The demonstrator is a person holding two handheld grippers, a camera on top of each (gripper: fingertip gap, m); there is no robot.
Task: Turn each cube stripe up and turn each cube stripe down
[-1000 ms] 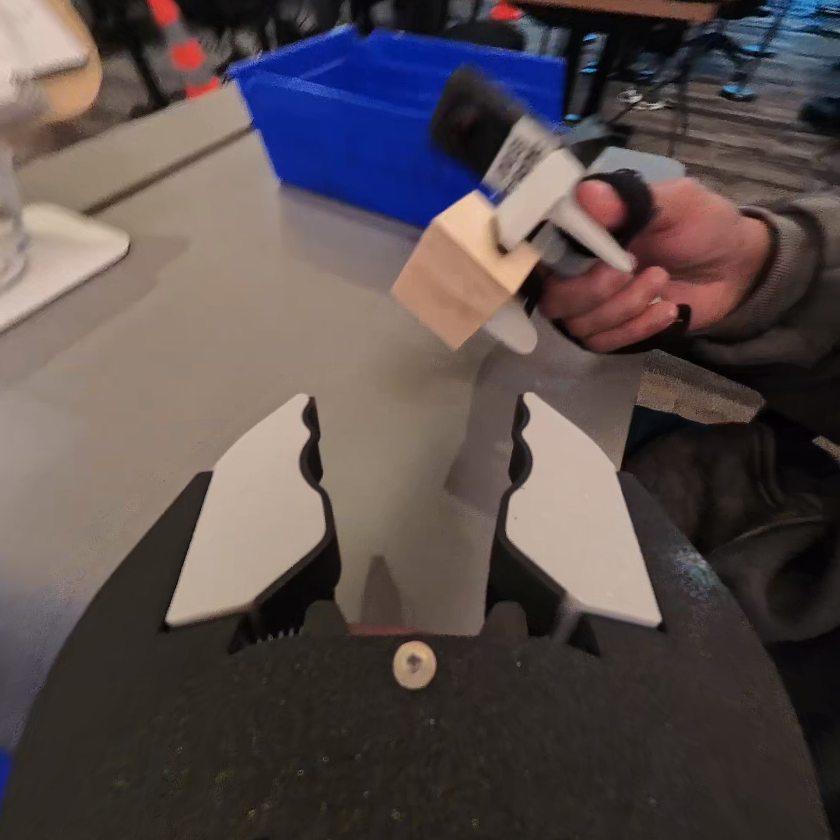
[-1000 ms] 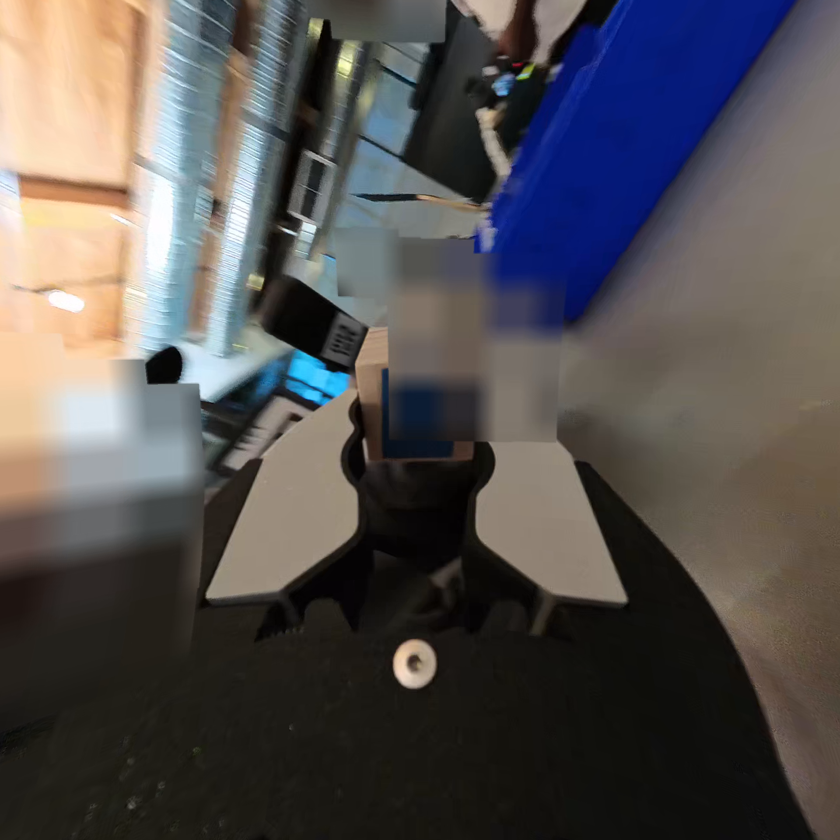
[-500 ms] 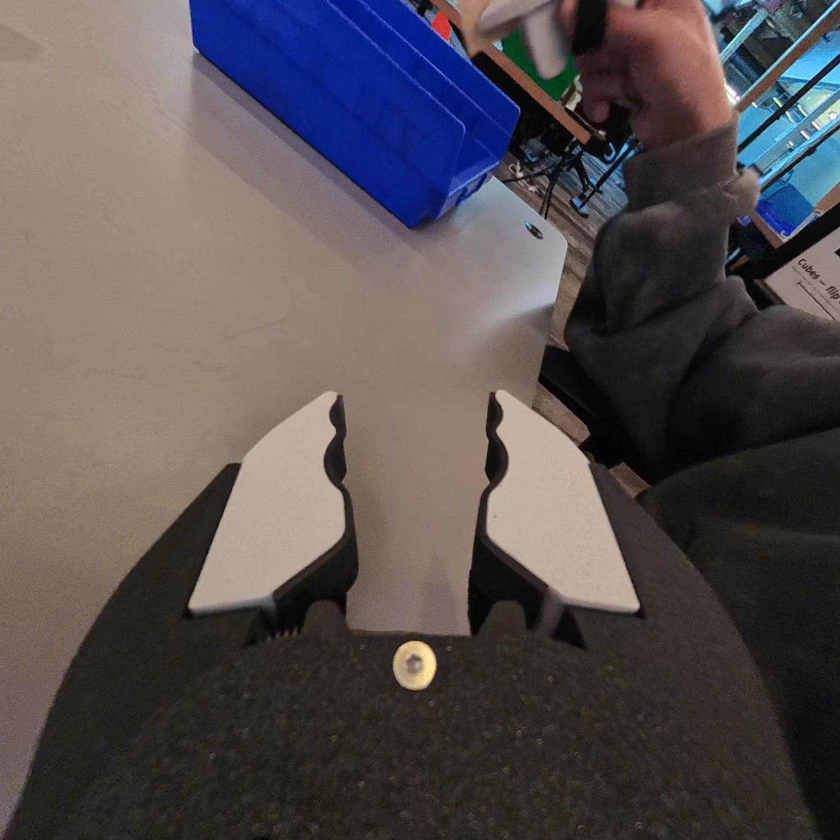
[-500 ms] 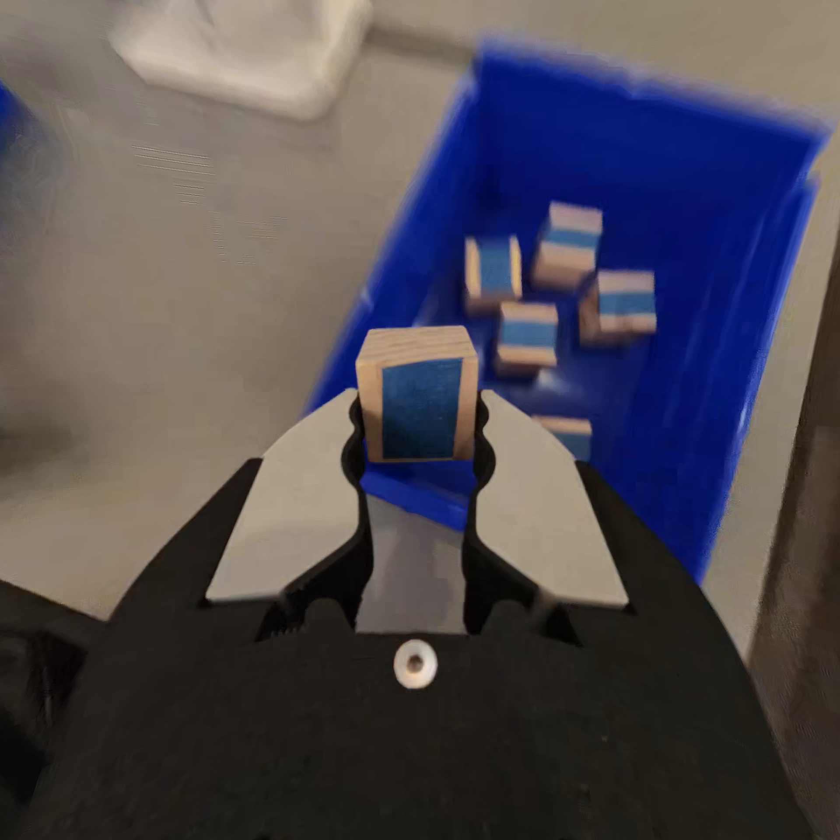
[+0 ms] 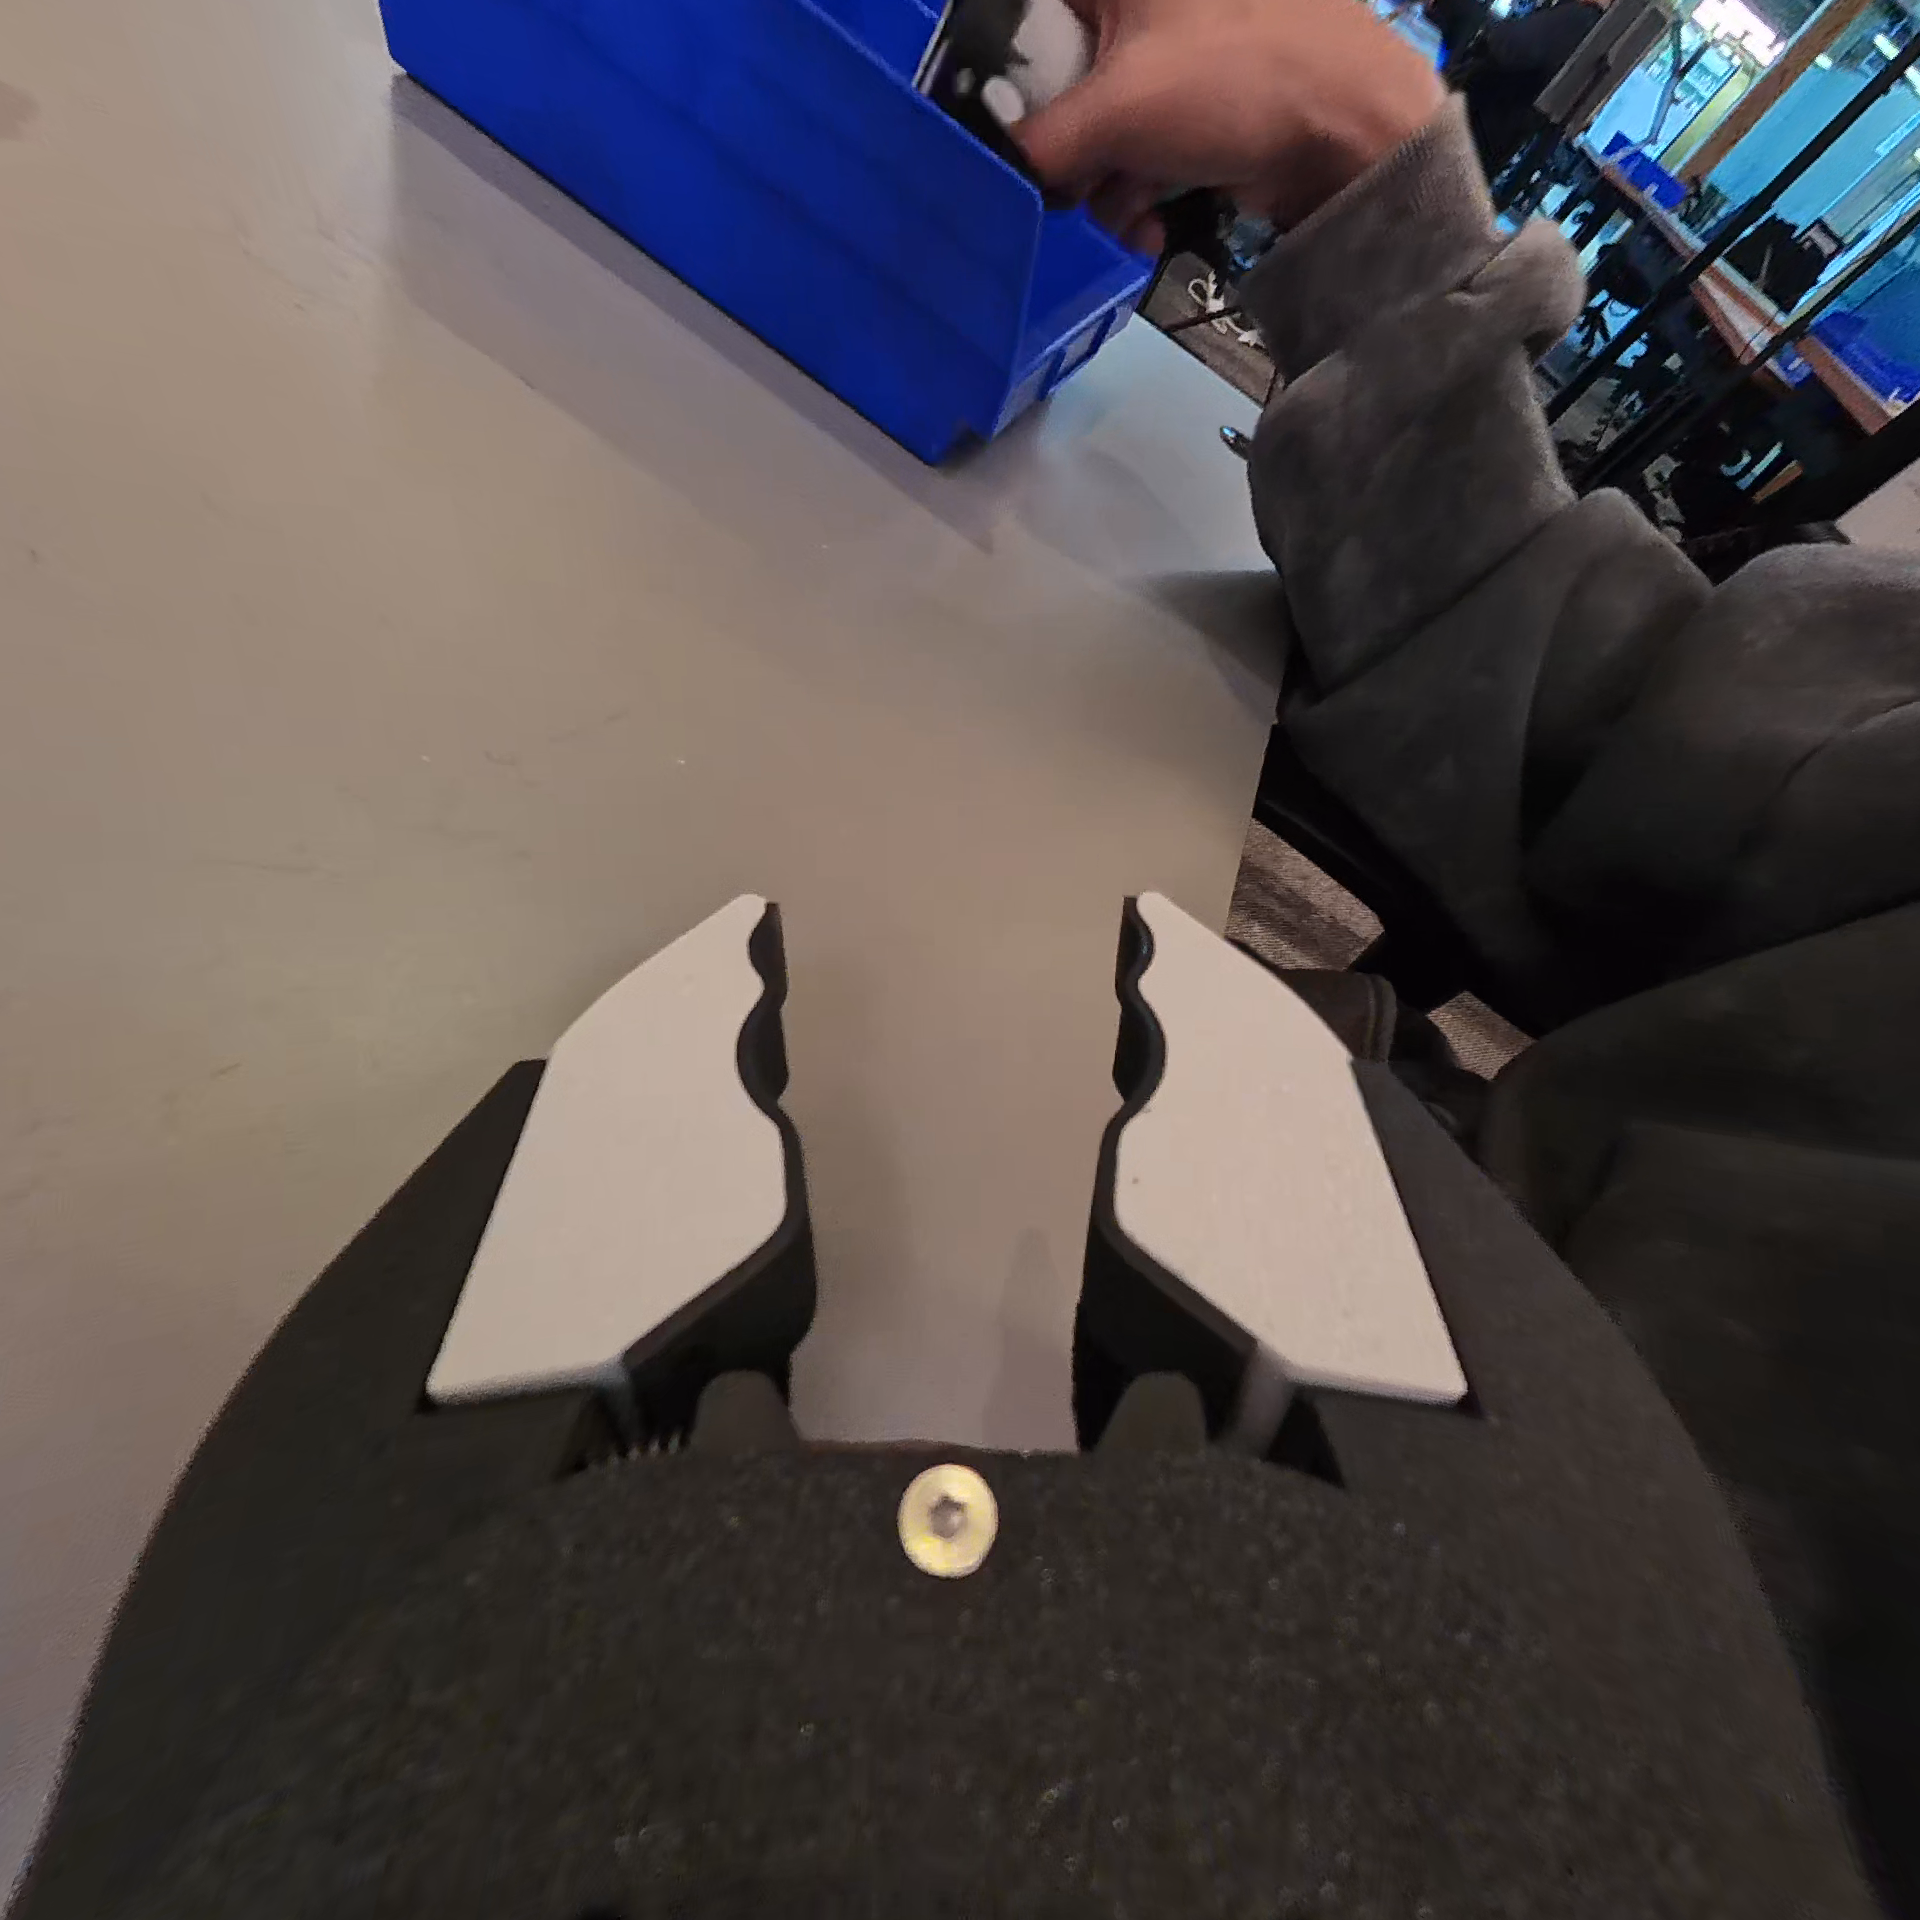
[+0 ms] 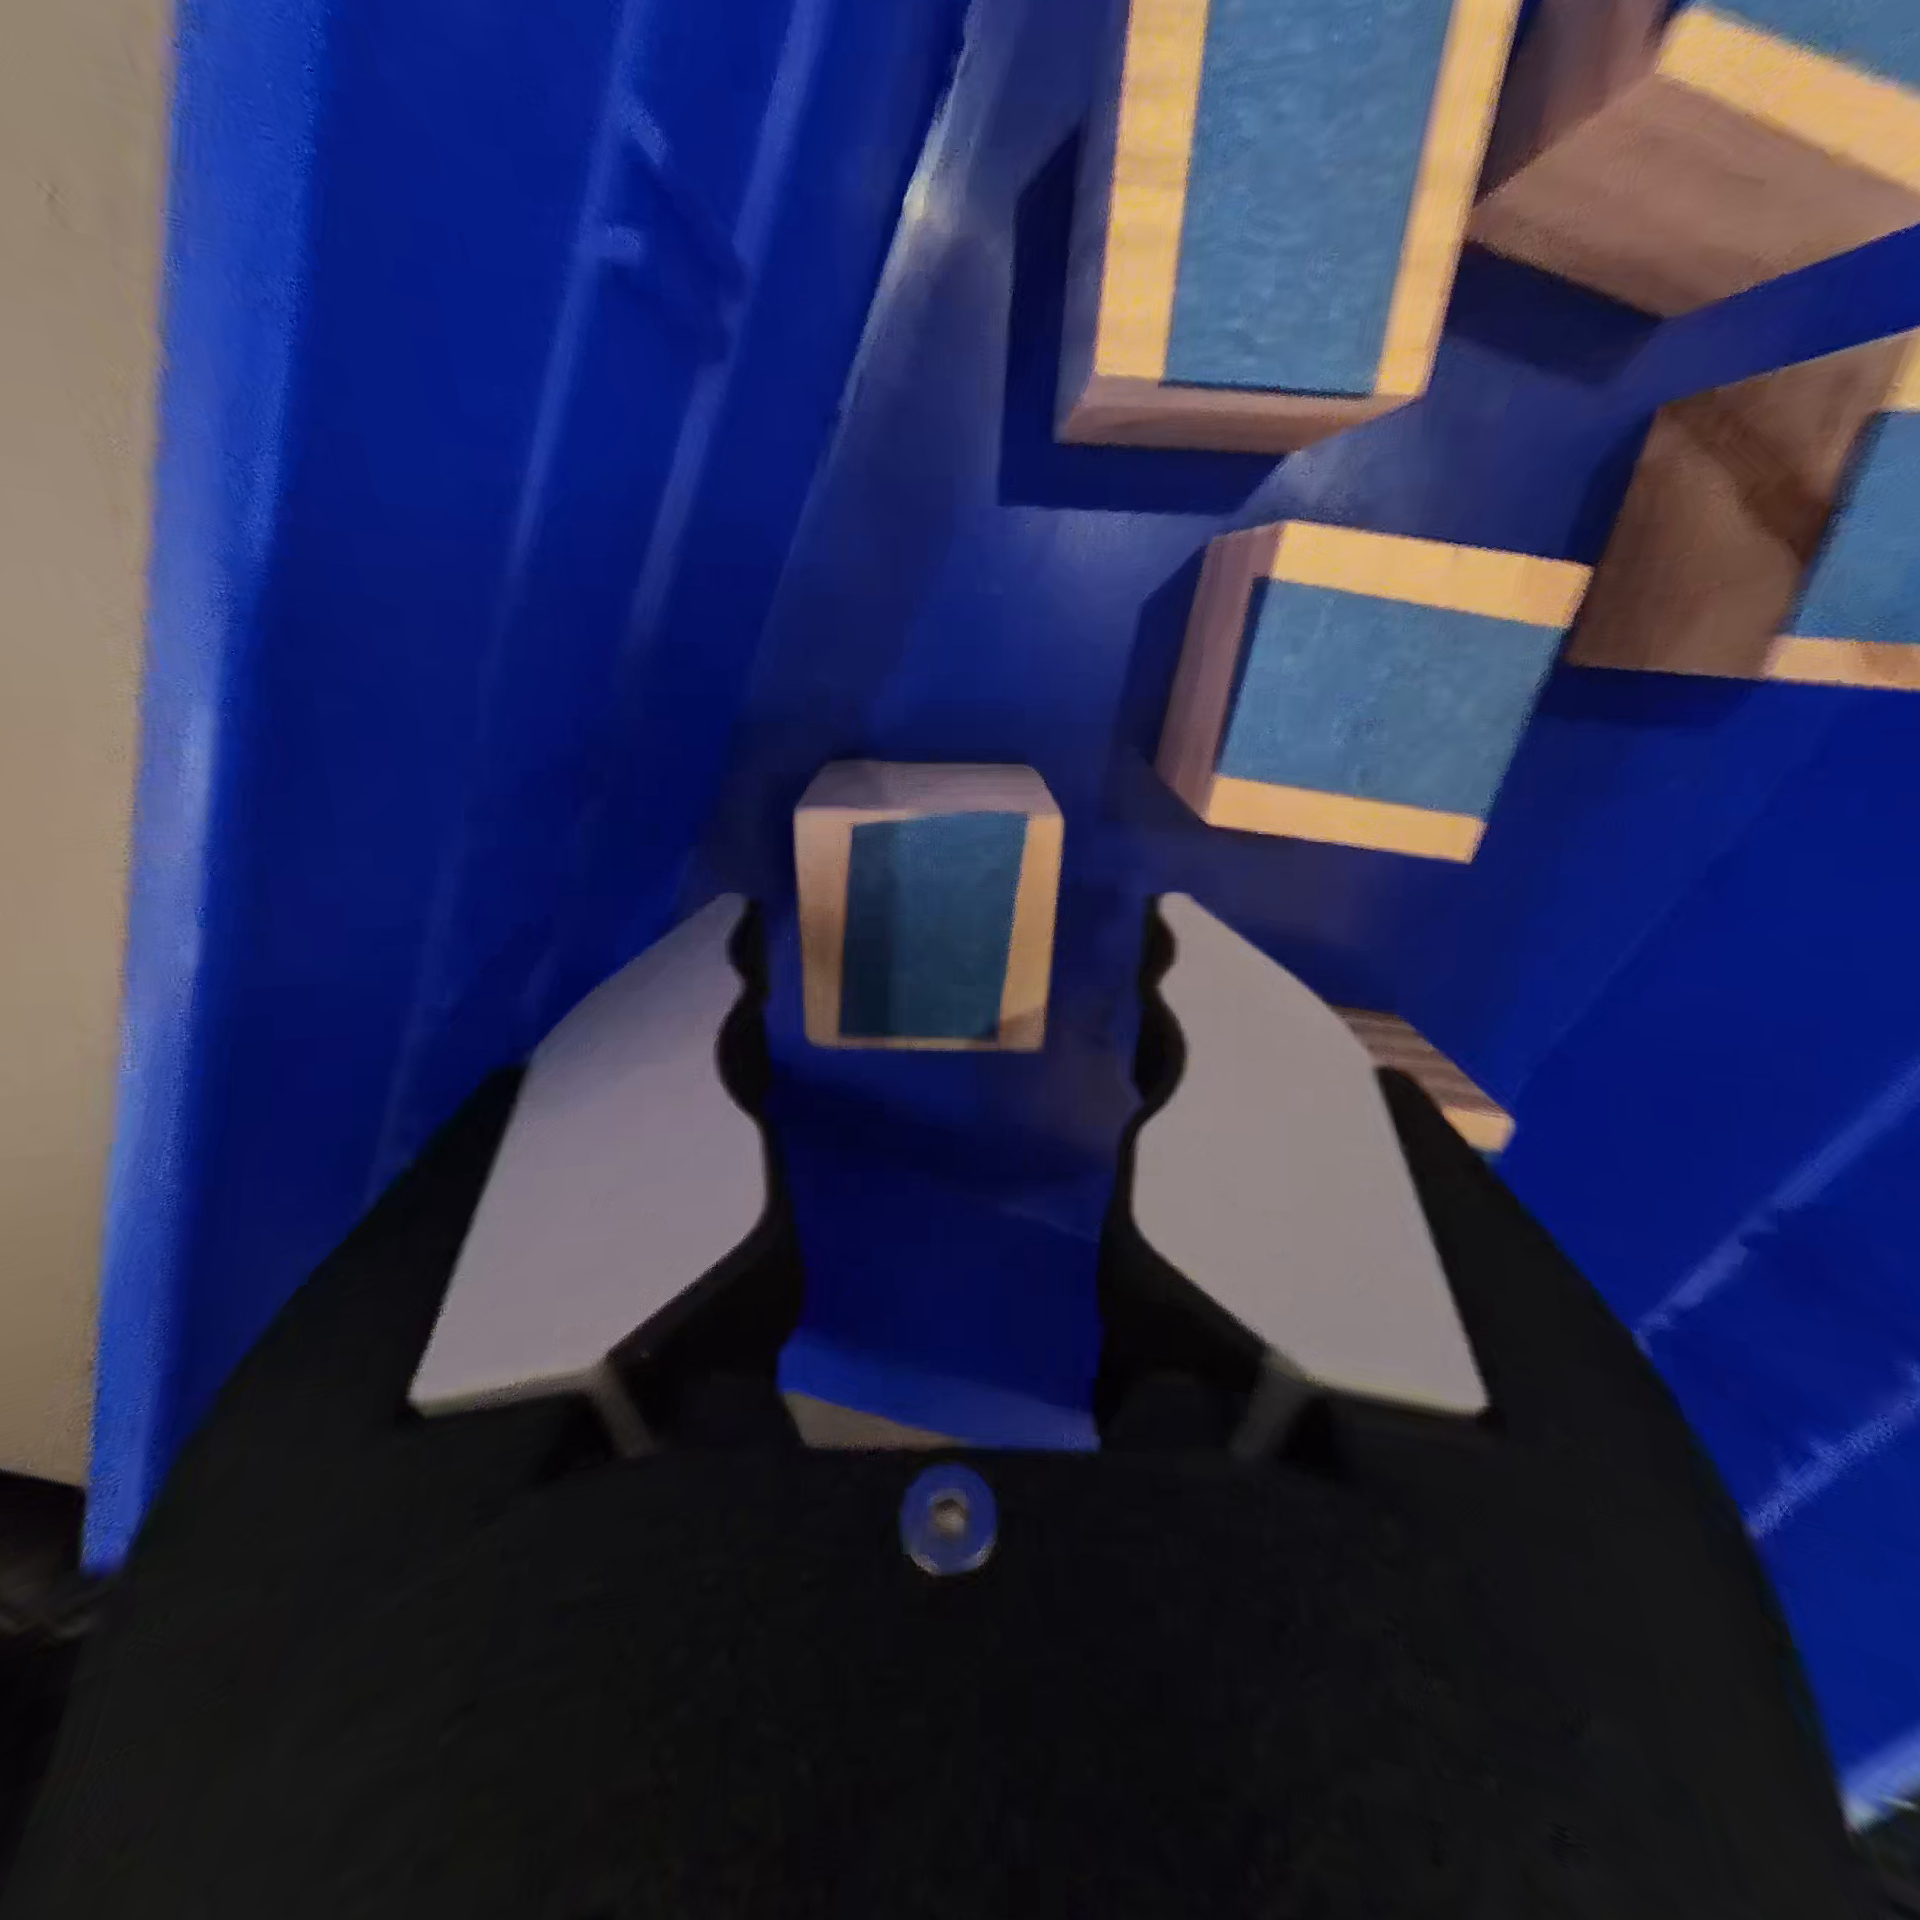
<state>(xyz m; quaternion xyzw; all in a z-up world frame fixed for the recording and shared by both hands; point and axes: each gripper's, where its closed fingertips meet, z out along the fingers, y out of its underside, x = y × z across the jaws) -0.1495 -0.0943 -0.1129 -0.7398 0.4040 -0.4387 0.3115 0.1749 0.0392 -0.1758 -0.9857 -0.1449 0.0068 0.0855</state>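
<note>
Right gripper (image 6: 945,925) jaws apart around cube (image 6: 928,906) in bin (image 6: 468,623); left gripper (image 5: 951,925) apart, empty. I judge cube light, rigid; regrip bare sides at 3 and 9

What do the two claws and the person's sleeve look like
Both claws match. The left claw has a rough black body, a silver screw at its middle and two flat light grey fingers with wavy black inner edges. The right claw is built the same. The person's hand comes out of a grey fleece sleeve.
</note>
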